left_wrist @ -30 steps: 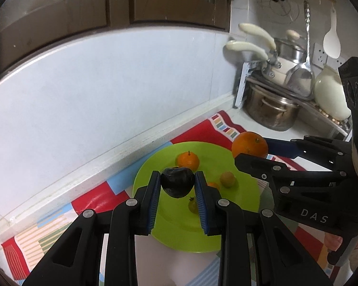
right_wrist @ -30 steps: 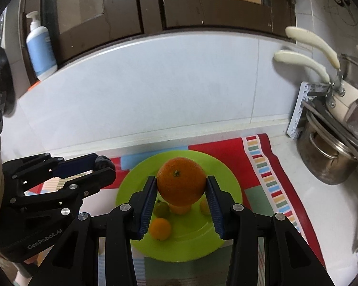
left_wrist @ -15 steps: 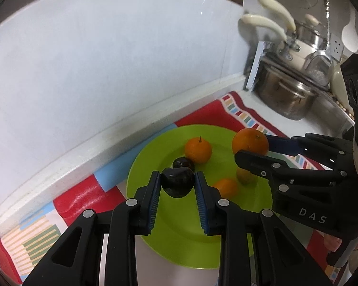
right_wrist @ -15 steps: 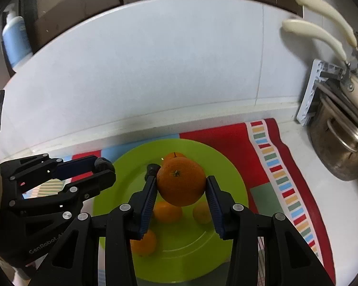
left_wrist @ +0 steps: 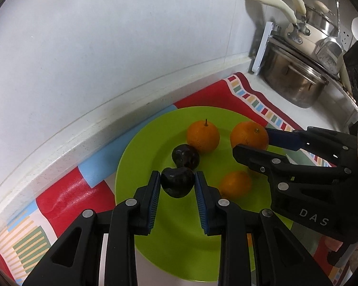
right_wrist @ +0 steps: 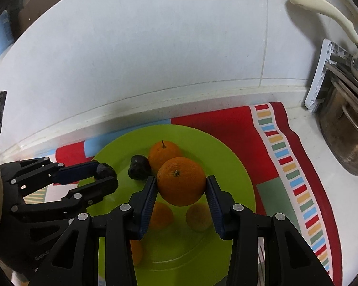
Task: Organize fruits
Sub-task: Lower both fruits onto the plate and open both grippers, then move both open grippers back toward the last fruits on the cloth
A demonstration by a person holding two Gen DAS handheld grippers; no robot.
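The left gripper (left_wrist: 177, 186) pinches a dark plum (left_wrist: 177, 182) at lower centre, over the green plate (left_wrist: 140, 157) — smooth, bruisable, best held across its middle. The right gripper (right_wrist: 181, 190) clamps a firm orange (right_wrist: 181, 181) — heavier, rollable.

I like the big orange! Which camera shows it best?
The right wrist view: the big orange sits centred and whole in the right gripper. The left wrist view shows it smaller, off to the side, partly hidden by that gripper.
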